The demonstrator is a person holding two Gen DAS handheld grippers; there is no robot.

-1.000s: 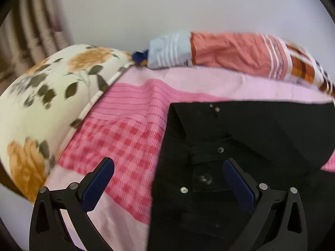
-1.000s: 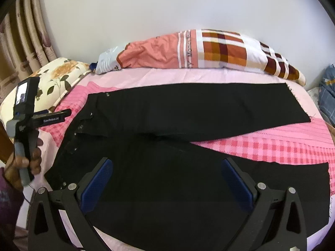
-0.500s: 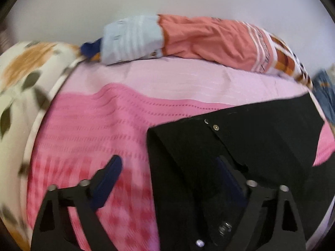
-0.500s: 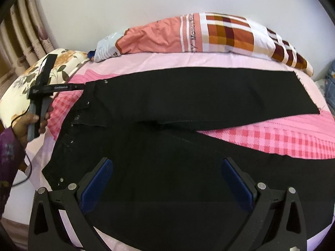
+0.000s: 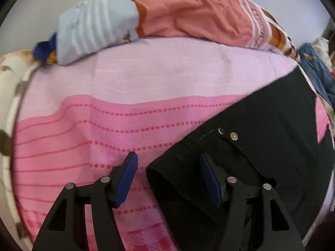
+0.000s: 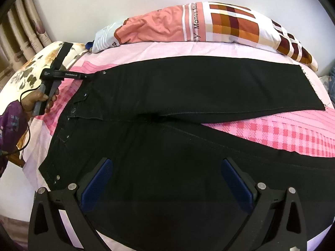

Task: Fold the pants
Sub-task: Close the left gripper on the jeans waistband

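Black pants (image 6: 188, 96) lie spread flat on the pink bed, waistband to the left, both legs running right. In the left wrist view the far waistband corner (image 5: 163, 167) with its metal rivet (image 5: 233, 136) sits between the jaws of my left gripper (image 5: 168, 163), which is open and low over the bed. In the right wrist view the left gripper (image 6: 62, 74) reaches that same corner. My right gripper (image 6: 167, 173) is open and empty, hovering above the near leg (image 6: 167, 146).
A pink striped and checked sheet (image 5: 83, 125) covers the bed. A long orange, white and plaid pillow (image 6: 209, 25) lies along the back wall. A floral pillow (image 6: 25, 73) sits at the left. Blue clothes (image 5: 318, 73) lie at the far right.
My left gripper moved forward and lower, so the far waistband corner now lies between its open jaws. The right gripper stayed open above the near leg.
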